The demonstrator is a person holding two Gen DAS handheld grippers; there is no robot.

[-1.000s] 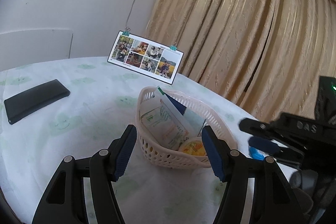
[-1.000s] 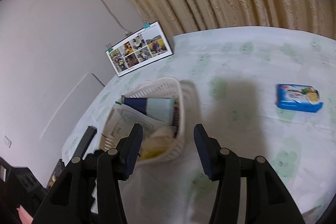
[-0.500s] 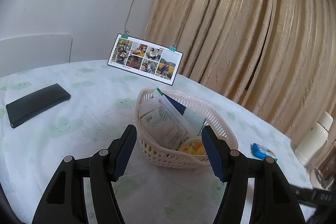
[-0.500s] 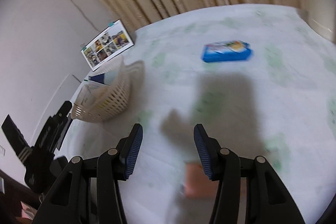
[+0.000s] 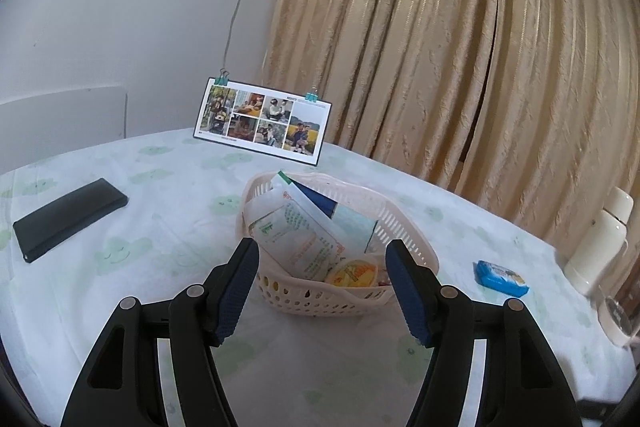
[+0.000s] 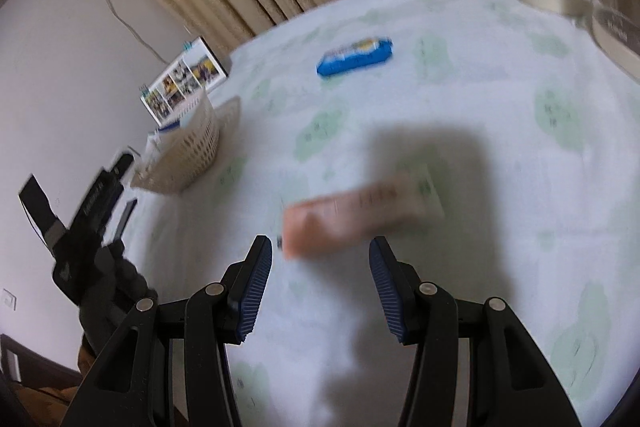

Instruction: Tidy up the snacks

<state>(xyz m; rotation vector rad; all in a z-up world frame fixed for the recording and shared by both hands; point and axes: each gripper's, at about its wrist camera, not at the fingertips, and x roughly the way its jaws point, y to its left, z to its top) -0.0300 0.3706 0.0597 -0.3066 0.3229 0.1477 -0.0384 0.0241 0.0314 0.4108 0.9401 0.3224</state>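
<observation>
Right wrist view: right tongs point(image 6: 320, 267) gape wide over the table point(image 6: 500, 187) — a blurred pink snack pack point(image 6: 344, 219) lies just ahead between their tips. Left tongs point(image 5: 320, 287) — also wide, empty — frame the snack basket point(image 5: 320, 299), blue packet point(image 5: 500, 277) to their right.

No print on the snack packets point(image 5: 298, 235) is legible
</observation>
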